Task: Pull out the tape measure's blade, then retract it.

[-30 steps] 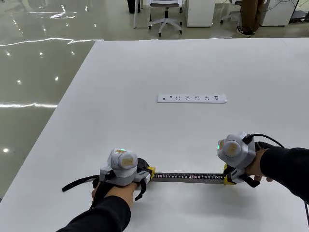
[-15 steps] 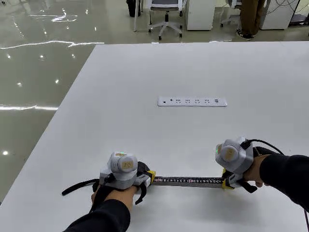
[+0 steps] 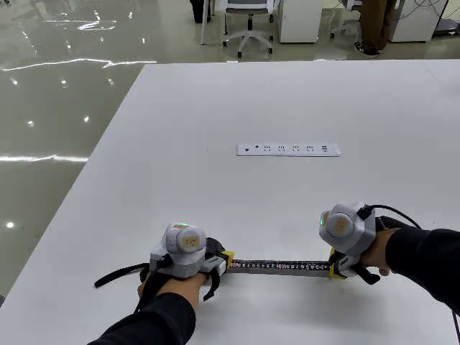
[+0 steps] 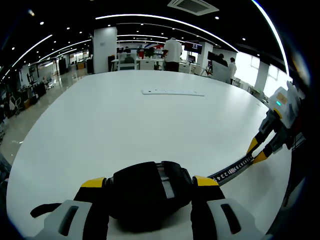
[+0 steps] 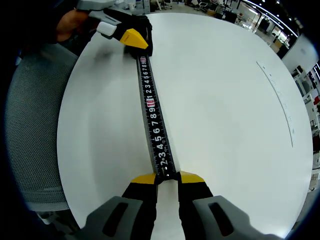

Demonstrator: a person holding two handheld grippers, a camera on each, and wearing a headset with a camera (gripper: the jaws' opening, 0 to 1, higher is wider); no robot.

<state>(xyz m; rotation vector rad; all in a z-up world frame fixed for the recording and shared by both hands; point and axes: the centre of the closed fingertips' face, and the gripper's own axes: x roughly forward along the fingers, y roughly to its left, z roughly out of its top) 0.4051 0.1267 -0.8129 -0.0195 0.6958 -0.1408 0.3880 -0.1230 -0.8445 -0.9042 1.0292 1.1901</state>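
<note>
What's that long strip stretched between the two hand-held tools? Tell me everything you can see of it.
It is the tape measure's blade: a thin dark strip with white numerals and one red mark. It runs straight and low along the white table, coming out of the black case clamped in the left gripper; the right gripper pinches its free end.

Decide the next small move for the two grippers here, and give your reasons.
Probably ease the right gripper toward the left gripper, with its jaws shut on the blade tip, so the blade feeds back into the tape measure case. The blade already lies pulled out flat on the table between them, and the left gripper clamps the case.
</note>
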